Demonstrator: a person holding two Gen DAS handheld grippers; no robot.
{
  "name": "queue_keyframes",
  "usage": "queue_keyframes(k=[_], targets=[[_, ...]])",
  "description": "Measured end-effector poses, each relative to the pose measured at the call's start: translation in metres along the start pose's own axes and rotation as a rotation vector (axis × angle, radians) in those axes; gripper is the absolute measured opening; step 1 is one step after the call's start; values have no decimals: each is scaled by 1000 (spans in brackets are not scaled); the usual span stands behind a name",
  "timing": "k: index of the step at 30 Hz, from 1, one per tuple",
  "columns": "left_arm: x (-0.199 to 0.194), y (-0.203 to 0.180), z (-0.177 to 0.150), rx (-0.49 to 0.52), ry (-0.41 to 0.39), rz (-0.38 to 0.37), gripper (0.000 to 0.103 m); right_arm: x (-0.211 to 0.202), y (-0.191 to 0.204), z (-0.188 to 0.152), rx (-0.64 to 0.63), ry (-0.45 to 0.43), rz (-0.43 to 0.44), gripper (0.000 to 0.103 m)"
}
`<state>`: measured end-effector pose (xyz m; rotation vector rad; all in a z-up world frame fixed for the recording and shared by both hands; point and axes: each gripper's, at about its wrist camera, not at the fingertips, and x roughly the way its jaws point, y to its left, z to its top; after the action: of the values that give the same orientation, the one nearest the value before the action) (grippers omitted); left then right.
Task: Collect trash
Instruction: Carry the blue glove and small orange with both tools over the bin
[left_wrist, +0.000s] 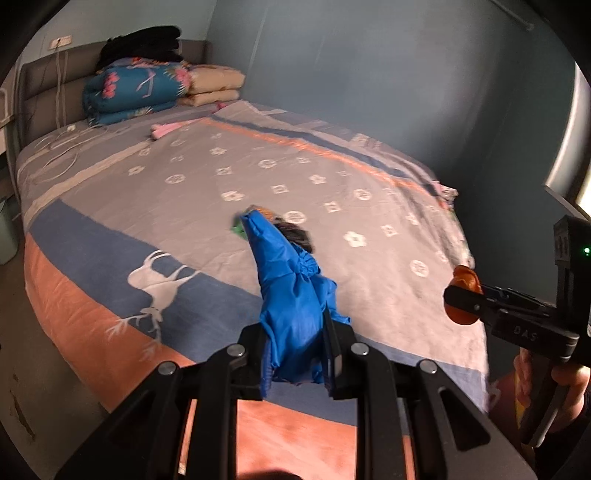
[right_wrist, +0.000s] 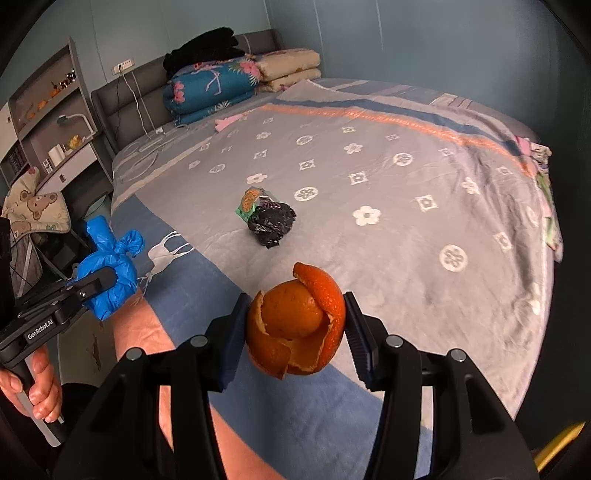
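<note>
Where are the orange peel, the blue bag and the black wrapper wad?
orange peel (right_wrist: 295, 325), right wrist view, front of the curled rind.
blue bag (left_wrist: 295, 306), left wrist view, its bunched body.
black wrapper wad (right_wrist: 271, 221), right wrist view, crumpled middle.

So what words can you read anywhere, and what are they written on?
"GenRobot.AI": white letters on the black body of the left hand-held gripper, seen from the right wrist view.
"DAS": faint raised letters on the body of the right hand-held gripper, seen from the left wrist view.
The green snack wrapper on the bed has print, too small and crumpled to read.
</note>
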<state>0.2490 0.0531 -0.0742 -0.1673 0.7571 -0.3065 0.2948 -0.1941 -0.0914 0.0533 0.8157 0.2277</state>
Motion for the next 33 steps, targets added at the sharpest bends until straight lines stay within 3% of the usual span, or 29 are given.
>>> queue_keyframes(k=[16,33], targets=[[-58,-99,-14,134,-66,-103,19,-105,-59,-51,86,-106,-78,48],[-97,-203,-28,289,-131,-265,19,-205,-123,-99,164,-227,-237,48]])
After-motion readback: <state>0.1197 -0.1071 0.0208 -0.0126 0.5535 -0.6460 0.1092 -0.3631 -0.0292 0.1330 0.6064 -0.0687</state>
